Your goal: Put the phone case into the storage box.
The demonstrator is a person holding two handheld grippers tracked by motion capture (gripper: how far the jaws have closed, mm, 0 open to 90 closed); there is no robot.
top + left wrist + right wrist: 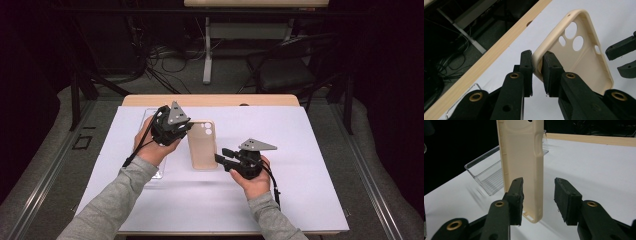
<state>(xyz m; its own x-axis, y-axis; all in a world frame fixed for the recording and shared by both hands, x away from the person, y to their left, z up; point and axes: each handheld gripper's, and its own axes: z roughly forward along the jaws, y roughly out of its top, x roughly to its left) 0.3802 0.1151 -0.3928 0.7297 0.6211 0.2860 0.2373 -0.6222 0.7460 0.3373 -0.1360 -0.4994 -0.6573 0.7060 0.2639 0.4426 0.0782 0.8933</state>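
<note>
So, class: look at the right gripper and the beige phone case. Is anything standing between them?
Nothing visible does. The right gripper has its jaws open around the bottom end of the phone case, with only bare gap on either side. The left gripper is clamped on the case's rim near the camera holes. The clear tray sits behind the case.

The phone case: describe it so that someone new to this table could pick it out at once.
Start at the white sheet covering the wooden table. Between the left gripper and the right gripper lies the phone case, the left fingers pinching its rim. It is beige and opaque with round camera holes, unlike the clear plastic tray beside it.
</note>
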